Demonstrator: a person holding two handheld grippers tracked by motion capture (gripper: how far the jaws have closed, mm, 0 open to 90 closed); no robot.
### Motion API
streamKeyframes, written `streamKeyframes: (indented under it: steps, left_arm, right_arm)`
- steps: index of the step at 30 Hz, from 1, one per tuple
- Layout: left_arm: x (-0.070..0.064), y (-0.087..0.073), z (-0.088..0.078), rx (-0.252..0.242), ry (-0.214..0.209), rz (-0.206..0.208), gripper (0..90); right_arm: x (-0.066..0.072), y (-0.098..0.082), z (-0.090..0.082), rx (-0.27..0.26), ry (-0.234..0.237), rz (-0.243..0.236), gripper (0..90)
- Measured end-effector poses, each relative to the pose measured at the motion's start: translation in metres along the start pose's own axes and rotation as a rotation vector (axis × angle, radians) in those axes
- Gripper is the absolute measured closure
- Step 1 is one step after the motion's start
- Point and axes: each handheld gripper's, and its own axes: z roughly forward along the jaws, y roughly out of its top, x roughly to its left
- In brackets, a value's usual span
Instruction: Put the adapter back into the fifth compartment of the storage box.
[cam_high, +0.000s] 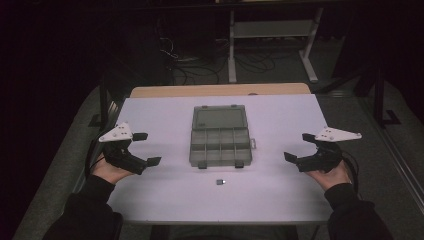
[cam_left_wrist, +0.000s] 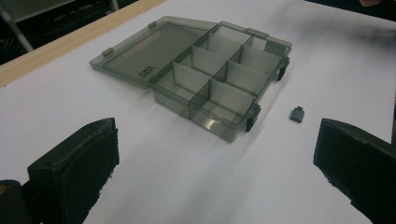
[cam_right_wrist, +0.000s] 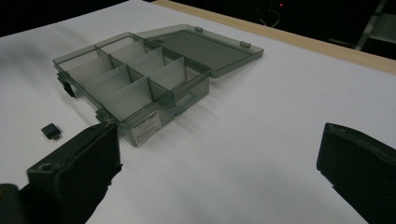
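Grey organiser box (cam_high: 220, 136) lid open, one small black part (cam_high: 220, 182), left gripper (cam_high: 148, 148) and right gripper (cam_high: 297, 146) both agape

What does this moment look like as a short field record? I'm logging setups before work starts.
box: translucent grey compartment box, lid open flat toward the far edge
compartments: none shows any contents
loose part: small dark piece on the table, apart from the box, on the person's side of it
left hand-held gripper: open, holding nothing, left of the box
right hand-held gripper: open, holding nothing, right of the box
surface: white table
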Motion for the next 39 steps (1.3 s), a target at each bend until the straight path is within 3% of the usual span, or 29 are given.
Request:
streamKeyframes:
  steps: [17,39]
  left_arm:
    - [-0.015,0.020,0.022,0.053,-0.071,0.062,0.1]
    - [-0.032,0.033,0.054,0.120,-0.122,0.120,0.1]
  right_arm:
    - [0.000,0.000,0.000,0.002,0.005,-0.001,0.0]
    - [0.001,0.000,0.000,0.002,0.012,-0.003,0.0]
